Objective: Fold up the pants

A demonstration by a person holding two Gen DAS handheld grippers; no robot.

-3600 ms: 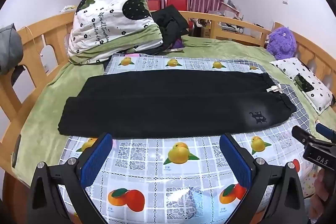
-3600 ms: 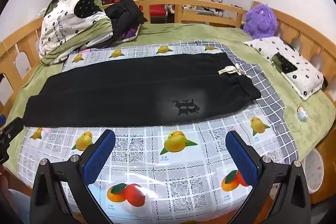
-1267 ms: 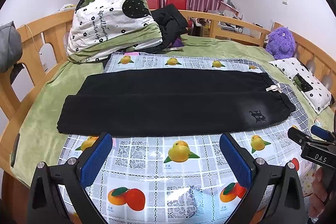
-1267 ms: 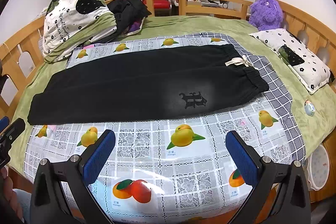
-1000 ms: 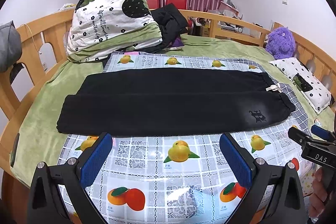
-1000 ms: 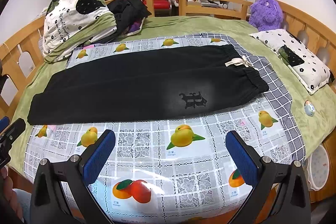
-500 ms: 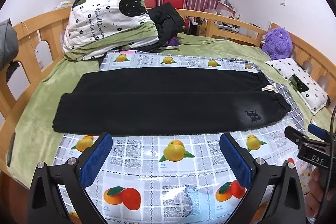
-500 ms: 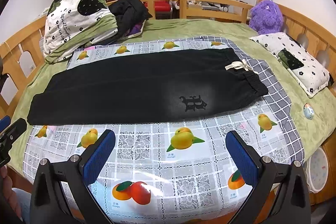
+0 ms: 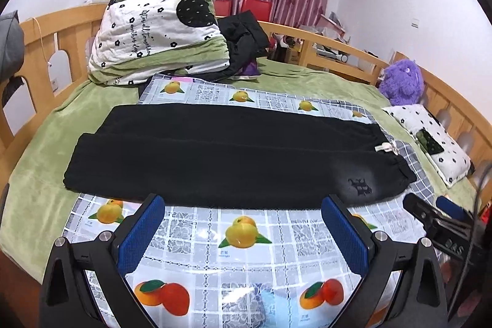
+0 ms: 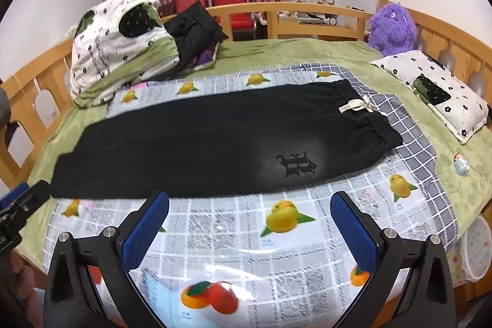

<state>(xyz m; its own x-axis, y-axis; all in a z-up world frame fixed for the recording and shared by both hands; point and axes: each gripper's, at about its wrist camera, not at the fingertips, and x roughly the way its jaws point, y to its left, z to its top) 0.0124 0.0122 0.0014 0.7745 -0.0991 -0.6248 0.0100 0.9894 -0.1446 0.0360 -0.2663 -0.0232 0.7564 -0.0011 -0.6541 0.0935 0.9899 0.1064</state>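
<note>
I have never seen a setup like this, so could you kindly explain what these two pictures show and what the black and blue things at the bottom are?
These are two fisheye cameras, one mounted on each of two handheld grippers that a person carries; there is no robot arm. One picture looks along the left gripper, the other along the right gripper. The black frames with blue pads are the gripper fingers. Both grippers are open and hold nothing.

Ahead lies a bed with a fruit-print mat, and on it black pants spread flat, waistband with a white drawstring to the right. Behind are a bundled quilt, a purple plush toy and a pillow.
</note>
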